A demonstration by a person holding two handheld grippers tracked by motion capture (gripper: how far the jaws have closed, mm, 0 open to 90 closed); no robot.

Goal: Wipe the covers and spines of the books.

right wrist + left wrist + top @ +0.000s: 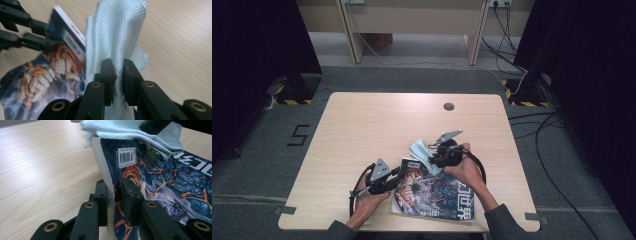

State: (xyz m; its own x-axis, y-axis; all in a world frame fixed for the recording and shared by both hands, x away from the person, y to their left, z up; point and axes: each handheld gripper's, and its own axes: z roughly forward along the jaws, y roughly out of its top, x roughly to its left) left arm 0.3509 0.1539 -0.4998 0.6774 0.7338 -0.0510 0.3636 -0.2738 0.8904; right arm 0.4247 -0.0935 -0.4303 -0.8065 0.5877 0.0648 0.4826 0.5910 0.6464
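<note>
We see a paperback book (434,192) with a dark blue cover veined in orange and white, a barcode sticker at its far left corner and large white characters along its right side. It lies near the near edge of the table (362,125), a little right of centre. A pale blue-green cloth (421,150) with a fine diamond weave rests bunched on the book's far corner and spills onto the wood beyond it.

Our left gripper (398,172) comes in from the left, its jaws closed on the book's left edge: in the left gripper view (113,202) one jaw sits under the pages and one on the cover, and that edge is lifted and bowed upward. Our right gripper (436,159) sits just beyond the book's far edge, its jaws pinched on a fold of the cloth, which the right gripper view (117,82) shows standing up between them.

The far half and left side of the table offer bare wood. The book's near edge lies close to the table's near edge.
</note>
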